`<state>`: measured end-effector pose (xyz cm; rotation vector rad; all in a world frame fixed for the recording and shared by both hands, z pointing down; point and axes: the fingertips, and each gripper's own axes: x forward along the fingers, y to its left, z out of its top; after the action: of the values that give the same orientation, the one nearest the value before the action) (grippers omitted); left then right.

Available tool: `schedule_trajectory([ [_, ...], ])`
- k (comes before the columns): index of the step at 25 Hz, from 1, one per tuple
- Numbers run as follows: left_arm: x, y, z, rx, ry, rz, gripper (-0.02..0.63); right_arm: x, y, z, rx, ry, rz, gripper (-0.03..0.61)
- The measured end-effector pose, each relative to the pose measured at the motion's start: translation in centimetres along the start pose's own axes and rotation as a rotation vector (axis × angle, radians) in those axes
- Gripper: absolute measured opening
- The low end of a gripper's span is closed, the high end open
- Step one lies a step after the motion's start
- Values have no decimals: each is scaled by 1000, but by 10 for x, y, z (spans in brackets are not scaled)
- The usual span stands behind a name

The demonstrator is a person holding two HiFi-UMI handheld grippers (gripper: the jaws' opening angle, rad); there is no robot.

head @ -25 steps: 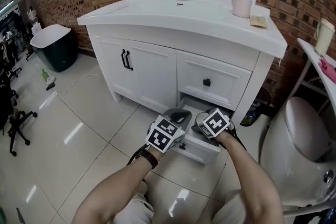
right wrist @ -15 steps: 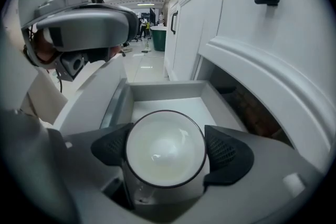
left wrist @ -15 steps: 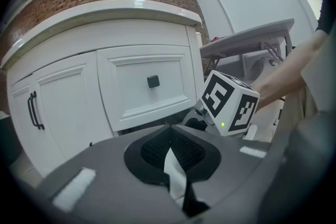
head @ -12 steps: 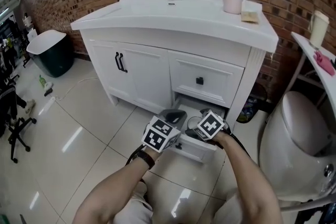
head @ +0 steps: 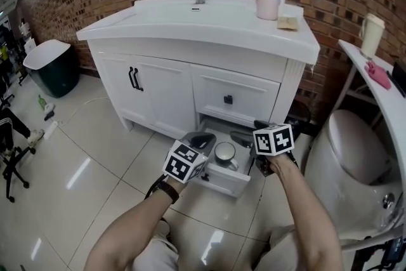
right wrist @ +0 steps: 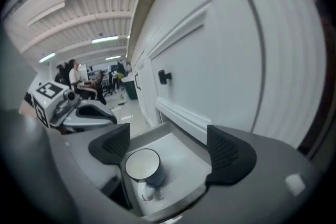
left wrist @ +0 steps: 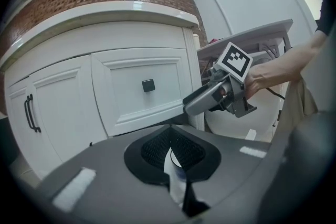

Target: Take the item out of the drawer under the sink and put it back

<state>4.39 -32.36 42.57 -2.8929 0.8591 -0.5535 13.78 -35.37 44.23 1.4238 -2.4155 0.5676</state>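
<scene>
The low drawer (head: 223, 183) under the white sink cabinet stands pulled out. A white mug (head: 224, 153) with a dark outside sits upright in it, its handle toward the drawer front. My right gripper (head: 246, 138) hangs open at the drawer's right side. In the right gripper view the mug (right wrist: 143, 165) lies below and between the spread pads (right wrist: 228, 153), untouched, on the drawer floor (right wrist: 181, 157). At the drawer's left edge my left gripper (head: 202, 139) is shut, its pads (left wrist: 157, 148) together with only a white sliver showing between them.
Above the open drawer is a shut drawer with a black knob (head: 227, 99), and double doors with black handles (head: 134, 79) to its left. A white toilet (head: 352, 152) stands close on the right. A dark bin (head: 51, 65) stands at far left on the tiled floor.
My right gripper has drawn back to the right from over the drawer, and the mug now shows whole inside it. The left gripper has stayed by the drawer's left edge.
</scene>
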Motion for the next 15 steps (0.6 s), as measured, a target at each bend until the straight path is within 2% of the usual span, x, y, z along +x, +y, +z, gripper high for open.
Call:
schedule_trajectory([
  [2, 0, 1, -1, -5, 0, 4, 18, -14, -10, -2, 62, -27, 11, 453],
  [7, 1, 2, -1, -2, -2, 5, 18, -44, -26, -2, 110, -74, 2, 454],
  [11, 2, -1, 3, -9, -14, -4, 18, -64, -26, 8, 168, -143, 35, 454],
  [13, 4, -5, 4, -7, -15, -12, 18, -74, -25, 13, 82, -158, 6, 454],
  [15, 5, -9, 4, -1, -14, -21, 18, -82, -23, 19, -57, -164, -46, 438],
])
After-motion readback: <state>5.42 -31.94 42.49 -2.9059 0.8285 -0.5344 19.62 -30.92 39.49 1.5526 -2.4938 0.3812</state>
